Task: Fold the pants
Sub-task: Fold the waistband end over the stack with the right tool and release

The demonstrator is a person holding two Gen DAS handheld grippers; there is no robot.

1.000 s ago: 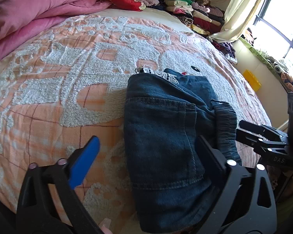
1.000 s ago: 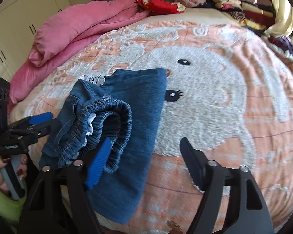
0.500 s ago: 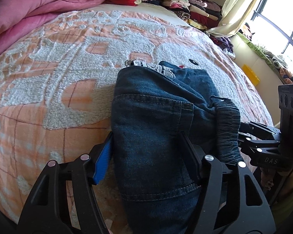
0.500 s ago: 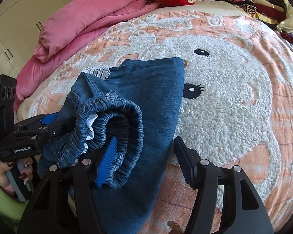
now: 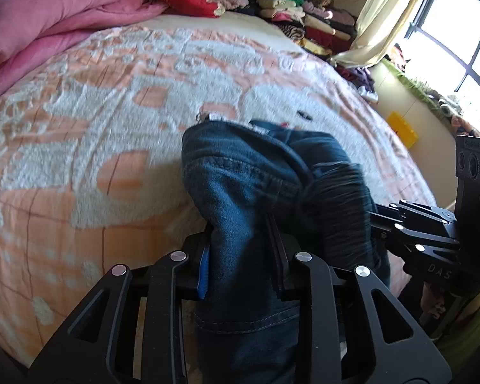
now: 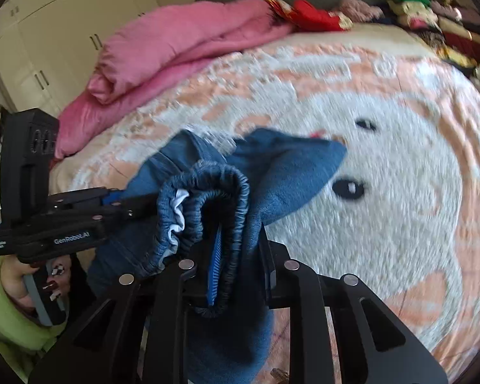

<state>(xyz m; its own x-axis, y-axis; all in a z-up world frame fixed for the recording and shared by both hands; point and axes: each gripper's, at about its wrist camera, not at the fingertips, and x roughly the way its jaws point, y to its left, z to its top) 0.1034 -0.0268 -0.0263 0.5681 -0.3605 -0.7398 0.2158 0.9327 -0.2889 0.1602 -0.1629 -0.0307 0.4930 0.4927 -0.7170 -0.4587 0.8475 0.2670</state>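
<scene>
Both grippers closed, held side by side

The left gripper [image 5: 240, 256] is clamped on denim between its fingers; the right gripper [image 6: 238, 256] is clamped likewise. The left handle is gripped by a hand [image 6: 32, 284] with patterned nails, green-sleeved.

We see dark blue denim pants [image 5: 240, 192], folded into a thick bundle, bunched up and lifted at the near end above the peach-and-white bedspread. Elastic gathered waistband [image 6: 220, 198] curls into a loop on the right side, white lining showing inside. Far end [image 6: 291, 156] still trails toward the bedspread. Stitched seam visible near the bottom edge.
</scene>
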